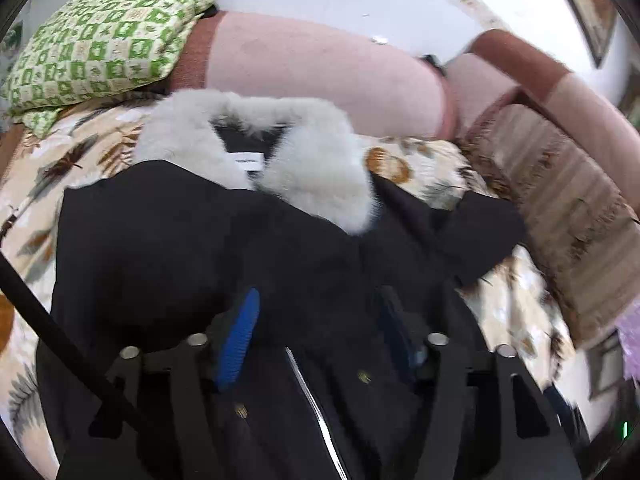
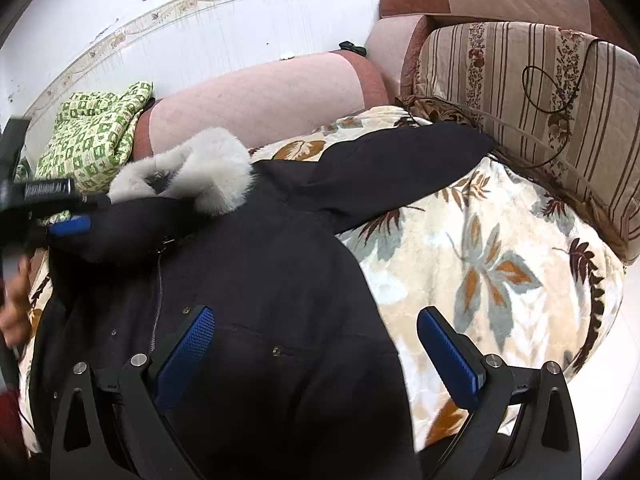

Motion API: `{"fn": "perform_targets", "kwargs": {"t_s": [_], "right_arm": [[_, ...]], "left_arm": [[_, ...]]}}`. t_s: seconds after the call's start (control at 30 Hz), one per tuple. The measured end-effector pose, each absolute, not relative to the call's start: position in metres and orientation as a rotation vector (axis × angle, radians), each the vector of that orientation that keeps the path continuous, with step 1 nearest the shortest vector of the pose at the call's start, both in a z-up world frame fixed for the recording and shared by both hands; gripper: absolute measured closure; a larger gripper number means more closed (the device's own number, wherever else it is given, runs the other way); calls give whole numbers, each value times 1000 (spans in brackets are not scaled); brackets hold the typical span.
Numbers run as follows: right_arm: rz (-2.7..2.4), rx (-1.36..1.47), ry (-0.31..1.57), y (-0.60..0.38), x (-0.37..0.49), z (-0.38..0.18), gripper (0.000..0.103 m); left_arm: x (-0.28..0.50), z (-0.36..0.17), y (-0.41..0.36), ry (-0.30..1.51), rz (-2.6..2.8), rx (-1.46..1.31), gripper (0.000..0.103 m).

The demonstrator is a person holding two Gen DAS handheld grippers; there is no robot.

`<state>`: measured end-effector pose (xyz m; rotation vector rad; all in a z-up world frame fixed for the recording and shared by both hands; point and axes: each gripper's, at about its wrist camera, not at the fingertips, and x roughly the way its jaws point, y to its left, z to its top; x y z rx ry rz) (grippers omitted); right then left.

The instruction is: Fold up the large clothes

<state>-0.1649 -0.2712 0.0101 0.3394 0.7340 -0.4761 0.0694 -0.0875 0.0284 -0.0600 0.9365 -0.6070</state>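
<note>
Coat (image 1: 192,248) (black, fur-collared) lies beneath both grippers: left gripper (image 1: 316,328) and right gripper (image 2: 316,344) spread, gripping nothing.

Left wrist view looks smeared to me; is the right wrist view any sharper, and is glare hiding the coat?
Left wrist: motion blur softens the black coat and the right edge. Right wrist: sharper, though the left gripper smears at the frame's left. No glare; fisheye bends the sofa back.

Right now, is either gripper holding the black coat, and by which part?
Nothing is held. The left gripper and the right gripper both stand open above the black coat, pads apart.
</note>
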Motion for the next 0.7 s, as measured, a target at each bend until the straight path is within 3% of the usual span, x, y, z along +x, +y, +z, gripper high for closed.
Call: {"fn": "perform_targets", "kwargs": {"t_s": [0.17, 0.33, 0.6, 0.63, 0.7], "right_arm": [[-402, 377, 734, -274, -143, 14, 1], [-257, 456, 782, -272, -71, 0, 1], [-192, 546, 1028, -267, 51, -69, 2], [-165, 576, 1043, -265, 57, -73, 8], [-100, 595, 1068, -259, 63, -72, 46]], "left_arm": [[34, 48, -33, 809, -586, -115, 19], [42, 37, 35, 687, -243, -76, 18], [77, 11, 126, 698, 56, -167, 18], [81, 10, 131, 698, 92, -178, 18], [85, 8, 141, 700, 128, -206, 18]]}}
